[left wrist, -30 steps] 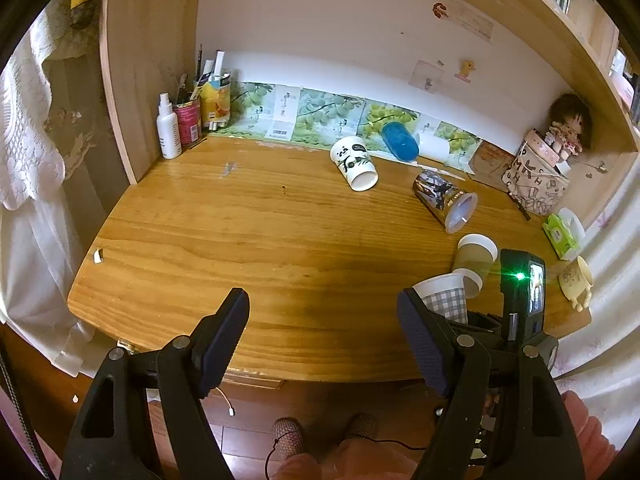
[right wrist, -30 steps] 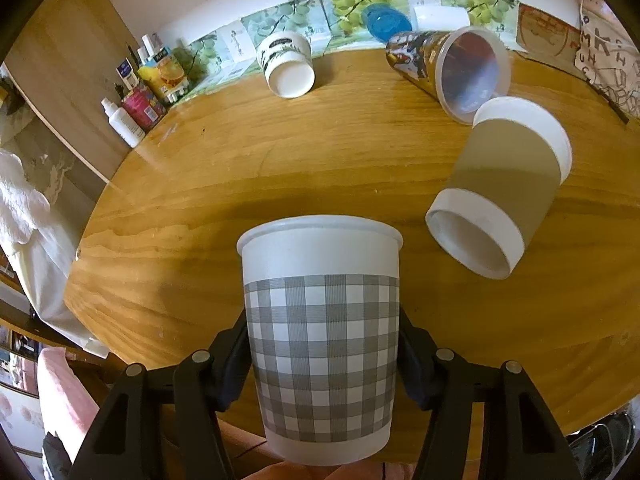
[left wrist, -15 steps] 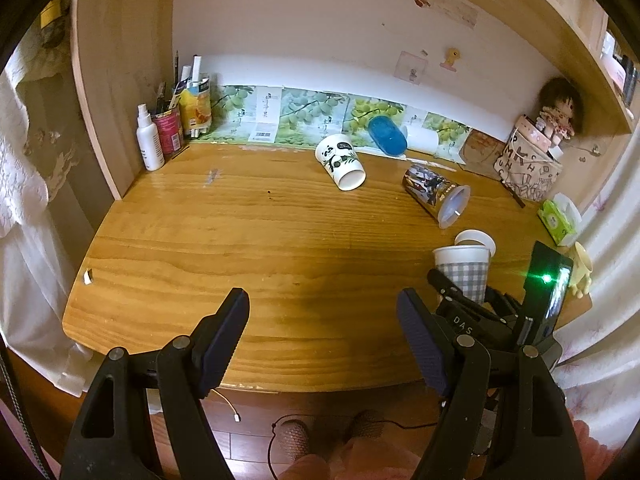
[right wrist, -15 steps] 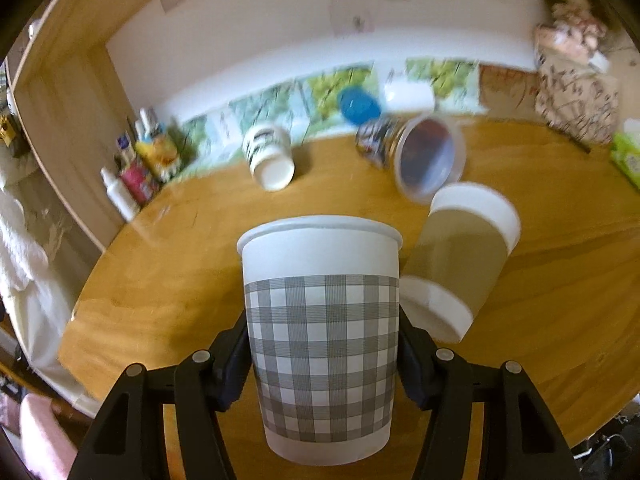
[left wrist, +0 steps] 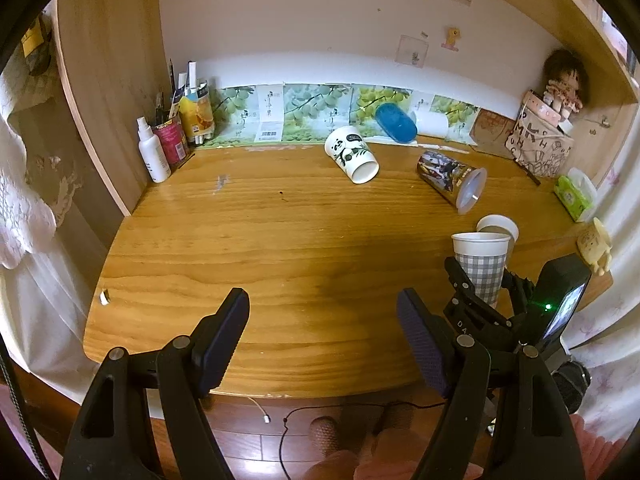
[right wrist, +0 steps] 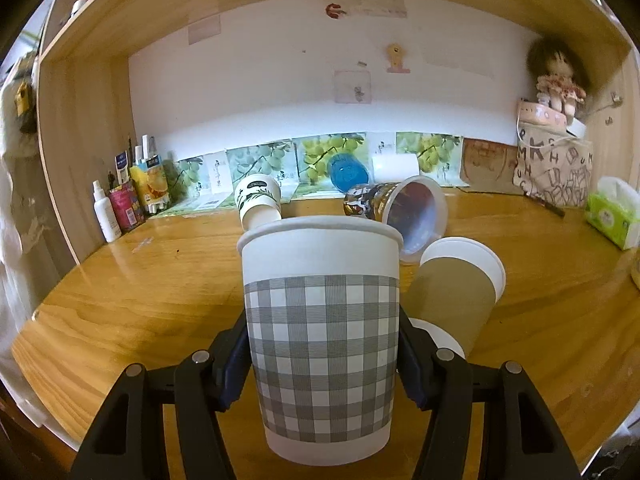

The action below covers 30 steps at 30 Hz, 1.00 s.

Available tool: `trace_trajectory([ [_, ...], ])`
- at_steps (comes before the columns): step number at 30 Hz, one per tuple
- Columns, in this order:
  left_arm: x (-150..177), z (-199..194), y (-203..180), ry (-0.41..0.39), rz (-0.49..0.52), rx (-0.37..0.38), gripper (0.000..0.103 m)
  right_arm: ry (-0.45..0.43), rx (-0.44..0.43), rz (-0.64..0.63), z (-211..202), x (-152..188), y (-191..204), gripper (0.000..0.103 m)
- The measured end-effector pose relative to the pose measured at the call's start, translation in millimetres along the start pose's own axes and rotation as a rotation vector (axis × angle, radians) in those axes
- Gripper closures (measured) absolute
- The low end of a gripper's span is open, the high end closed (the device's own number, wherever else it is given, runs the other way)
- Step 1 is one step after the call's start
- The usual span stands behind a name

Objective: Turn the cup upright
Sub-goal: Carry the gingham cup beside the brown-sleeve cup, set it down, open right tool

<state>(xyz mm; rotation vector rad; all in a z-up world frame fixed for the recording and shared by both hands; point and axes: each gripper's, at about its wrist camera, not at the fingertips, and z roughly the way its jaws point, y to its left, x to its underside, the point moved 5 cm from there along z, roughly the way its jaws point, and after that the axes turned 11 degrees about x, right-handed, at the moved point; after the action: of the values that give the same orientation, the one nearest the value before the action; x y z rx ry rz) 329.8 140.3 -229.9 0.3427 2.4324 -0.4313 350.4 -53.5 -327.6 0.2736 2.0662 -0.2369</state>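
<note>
Now gripped upright, mouth up, by right claw (right wrist: pixel 324 364) at lower centre of frame: checked cup (right wrist: pixel 322 332), long axis vertical, base near surface (right wrist: pixel 120 300); left claw (left wrist: pixel 322 336) open, empty.

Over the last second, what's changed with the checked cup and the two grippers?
The right gripper has swung level, bringing the checked cup from tilted to upright, rim up, its jaws still shut on it. In the left wrist view the cup now stands vertical near the desk's right edge. The left gripper stays open and empty, and the panda cup, shiny cup and brown cup still lie on their sides.
</note>
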Motion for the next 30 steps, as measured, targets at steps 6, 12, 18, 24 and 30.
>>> trace_trajectory([
  [6, 2, 0, 0, 0.015, 0.024, -0.017, 0.024, -0.014, 0.009, -0.001, 2, 10, 2, 0.04],
  [12, 1, 0, 0, 0.014, 0.021, -0.016, 0.024, -0.008, 0.008, 0.011, 2, 15, 1, 0.039],
  [18, 1, -3, -2, 0.013, 0.025, -0.012, 0.024, -0.005, 0.005, 0.013, 0, 17, 1, 0.039],
  [24, 3, -5, -6, 0.019, 0.035, -0.007, 0.024, -0.013, 0.011, 0.022, -5, 16, -1, 0.039],
  [30, 4, -5, -6, 0.02, 0.037, -0.007, 0.024, -0.01, 0.014, 0.029, -7, 17, -3, 0.039],
])
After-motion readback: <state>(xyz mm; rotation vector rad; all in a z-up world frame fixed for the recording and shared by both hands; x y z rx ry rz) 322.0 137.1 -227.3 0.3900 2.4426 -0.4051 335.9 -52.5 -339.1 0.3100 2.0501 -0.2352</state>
